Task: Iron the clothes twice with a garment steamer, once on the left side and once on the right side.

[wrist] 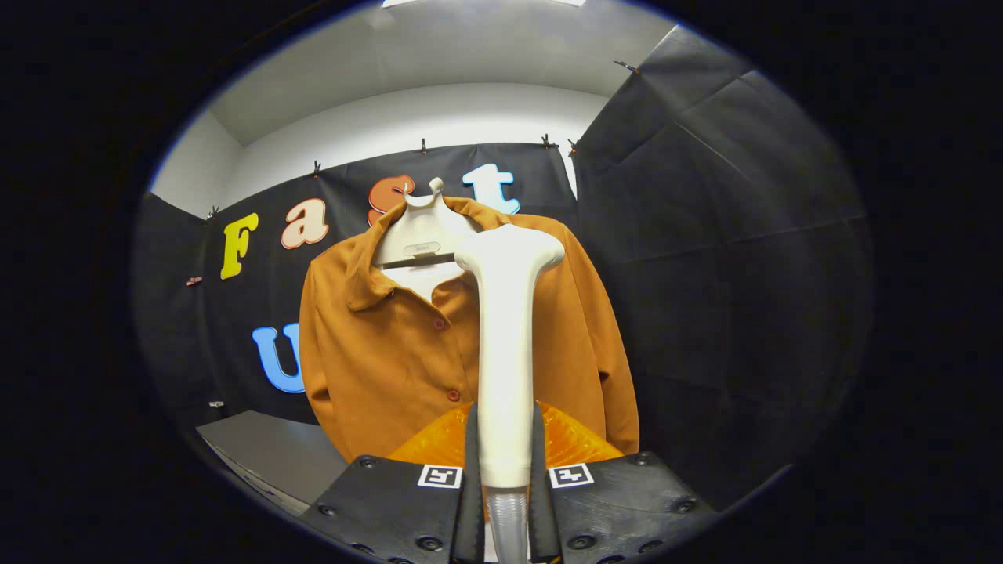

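An orange-brown buttoned shirt [392, 352] hangs on a white hanger [423, 235] in front of the black booth wall. My gripper [505, 470] is shut on the handle of a white garment steamer [505, 352], both black fingers [470, 486] pressing its sides. The steamer stands upright between the fingers, its wide head [509, 251] raised to collar height, just right of the shirt's button line. The head sits in front of the shirt; I cannot tell if it touches the cloth. A ribbed grey hose [508, 521] leaves the handle's base.
A grey tabletop [266, 450] lies low to the left, below the shirt's hem. Black cloth walls close in behind and to the right. Orange parts of the gripper [427, 442] show behind the handle.
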`<state>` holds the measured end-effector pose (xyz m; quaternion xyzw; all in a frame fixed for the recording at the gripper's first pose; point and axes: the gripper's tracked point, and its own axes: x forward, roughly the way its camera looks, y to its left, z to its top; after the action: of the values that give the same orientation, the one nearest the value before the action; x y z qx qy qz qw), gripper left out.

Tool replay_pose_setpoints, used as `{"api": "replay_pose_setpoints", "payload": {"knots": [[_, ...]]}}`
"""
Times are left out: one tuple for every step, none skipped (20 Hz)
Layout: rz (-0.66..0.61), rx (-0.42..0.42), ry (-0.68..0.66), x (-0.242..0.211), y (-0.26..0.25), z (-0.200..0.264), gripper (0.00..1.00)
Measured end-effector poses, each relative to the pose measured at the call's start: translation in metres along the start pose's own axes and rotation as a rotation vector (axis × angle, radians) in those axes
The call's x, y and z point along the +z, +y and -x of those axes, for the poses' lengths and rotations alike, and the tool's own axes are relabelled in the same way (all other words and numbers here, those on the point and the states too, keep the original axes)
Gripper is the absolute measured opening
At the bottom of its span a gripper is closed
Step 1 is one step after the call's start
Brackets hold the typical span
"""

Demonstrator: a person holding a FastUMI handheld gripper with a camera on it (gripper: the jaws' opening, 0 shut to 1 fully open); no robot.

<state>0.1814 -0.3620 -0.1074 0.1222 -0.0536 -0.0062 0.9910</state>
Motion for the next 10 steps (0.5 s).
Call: {"api": "replay_pose_setpoints", "payload": {"knots": [[0.000,-0.001,0.011,-0.008,-0.001,0.000,0.26],[-0.002,-0.002,0.026,-0.017,-0.004,0.001,0.25],[-0.005,-0.002,0.043,-0.026,-0.005,0.002,0.25],[-0.007,-0.002,0.065,-0.037,-0.005,0.003,0.25],[-0.005,-0.004,0.088,-0.050,-0.006,0.006,0.26],[-0.005,-0.008,0.106,-0.061,-0.008,0.009,0.26],[-0.006,-0.010,0.144,-0.077,-0.009,0.013,0.26],[-0.013,-0.013,0.148,-0.087,-0.010,0.016,0.26],[-0.018,-0.017,0.171,-0.099,-0.012,0.021,0.26],[-0.022,-0.023,0.190,-0.109,-0.014,0.025,0.25]]}}
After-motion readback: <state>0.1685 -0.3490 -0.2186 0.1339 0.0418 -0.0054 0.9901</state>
